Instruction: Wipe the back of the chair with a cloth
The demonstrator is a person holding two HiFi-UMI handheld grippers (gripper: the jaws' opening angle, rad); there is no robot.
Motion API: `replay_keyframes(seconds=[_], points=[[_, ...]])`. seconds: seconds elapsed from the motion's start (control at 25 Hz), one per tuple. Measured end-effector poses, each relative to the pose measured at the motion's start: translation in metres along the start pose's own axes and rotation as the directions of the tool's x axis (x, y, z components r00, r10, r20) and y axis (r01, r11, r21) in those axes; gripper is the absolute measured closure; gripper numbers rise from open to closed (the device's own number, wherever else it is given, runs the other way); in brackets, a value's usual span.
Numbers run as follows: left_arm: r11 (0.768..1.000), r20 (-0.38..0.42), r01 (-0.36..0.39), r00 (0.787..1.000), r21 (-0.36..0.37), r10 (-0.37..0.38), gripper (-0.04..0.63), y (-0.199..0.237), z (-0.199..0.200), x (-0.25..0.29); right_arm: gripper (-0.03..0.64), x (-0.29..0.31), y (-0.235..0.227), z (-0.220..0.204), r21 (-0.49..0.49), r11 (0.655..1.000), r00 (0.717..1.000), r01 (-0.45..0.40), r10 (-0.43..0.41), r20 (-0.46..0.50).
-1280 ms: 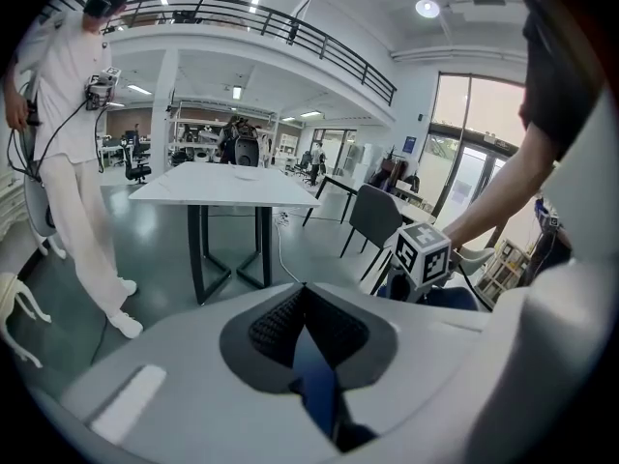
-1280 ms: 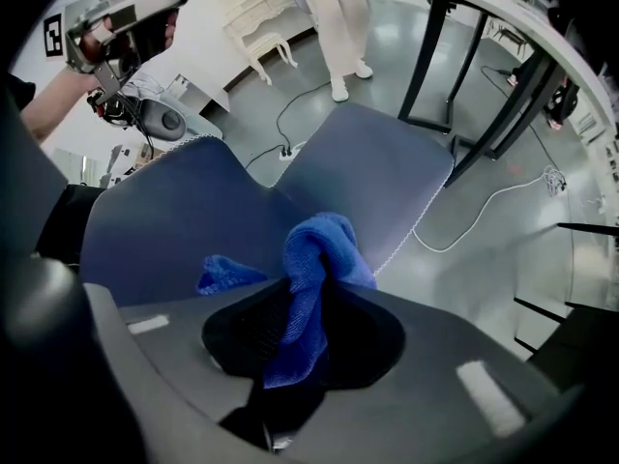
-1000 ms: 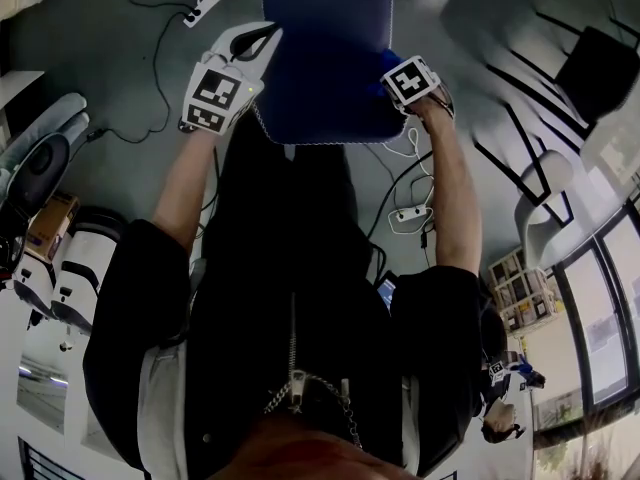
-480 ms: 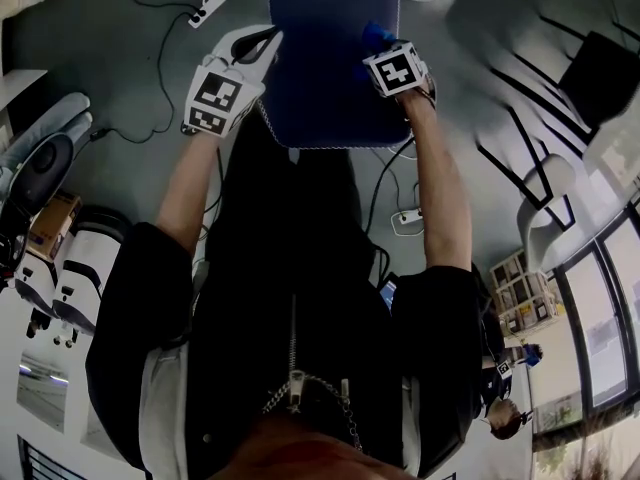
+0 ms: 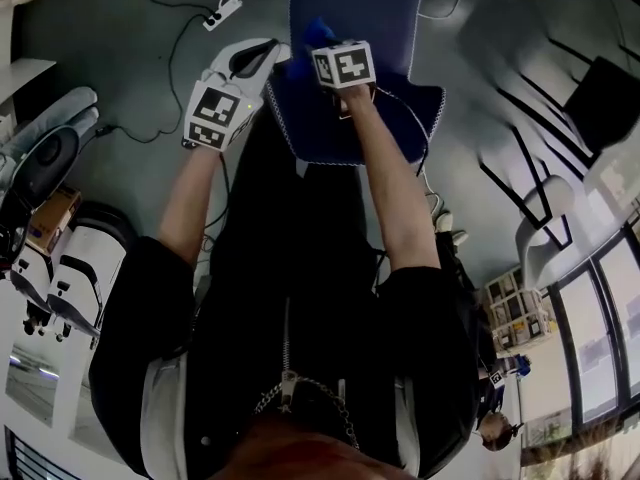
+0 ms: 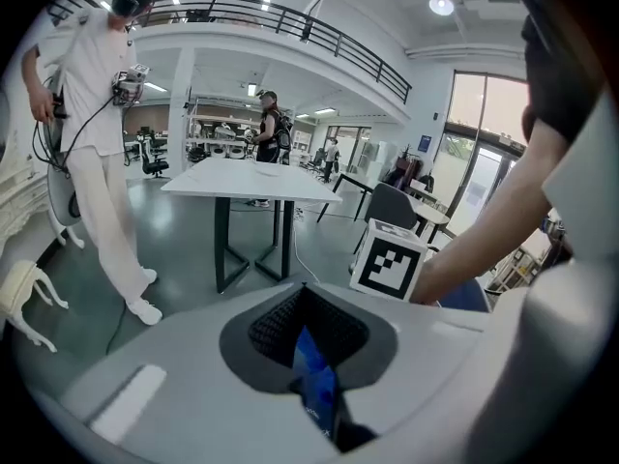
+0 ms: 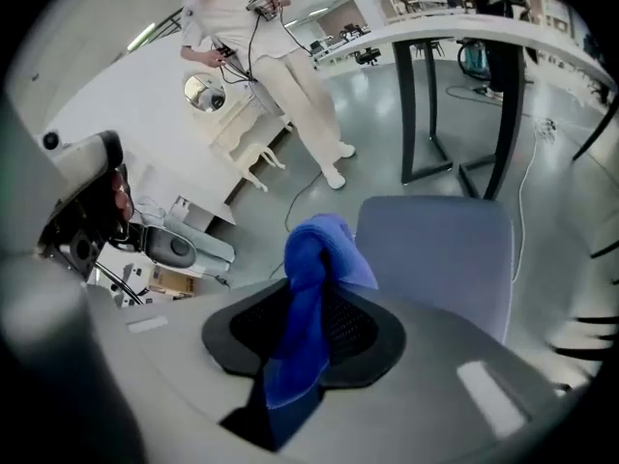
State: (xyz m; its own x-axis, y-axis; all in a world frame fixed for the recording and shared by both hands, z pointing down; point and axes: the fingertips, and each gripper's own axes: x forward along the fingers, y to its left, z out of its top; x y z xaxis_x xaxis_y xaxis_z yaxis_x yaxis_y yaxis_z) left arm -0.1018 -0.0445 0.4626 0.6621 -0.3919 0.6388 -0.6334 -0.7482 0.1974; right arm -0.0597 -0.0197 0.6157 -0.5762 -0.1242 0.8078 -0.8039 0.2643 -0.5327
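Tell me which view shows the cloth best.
Right gripper view: the cloth fills the middle, pinched by the right gripper, bunched before the chair. Head view shows only its blue tip. Left gripper view shows none of it.

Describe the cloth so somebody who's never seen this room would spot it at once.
Find the blue chair in front of the person. At its back the right gripper is shut on the cloth, a bunched bright blue rag sticking up from the jaws, more vivid than the chair's smooth padding.
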Motion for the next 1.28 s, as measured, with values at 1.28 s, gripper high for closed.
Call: replay_keyframes(seconds=[1.28], points=[[1.000,-0.051,0.001,0.999,-0.019,-0.002,0.584,0.016,-0.038,-0.013,0.522,0.050,0.033,-0.131,-0.094,0.988,0.926,-0.125,0.082,-0.369]])
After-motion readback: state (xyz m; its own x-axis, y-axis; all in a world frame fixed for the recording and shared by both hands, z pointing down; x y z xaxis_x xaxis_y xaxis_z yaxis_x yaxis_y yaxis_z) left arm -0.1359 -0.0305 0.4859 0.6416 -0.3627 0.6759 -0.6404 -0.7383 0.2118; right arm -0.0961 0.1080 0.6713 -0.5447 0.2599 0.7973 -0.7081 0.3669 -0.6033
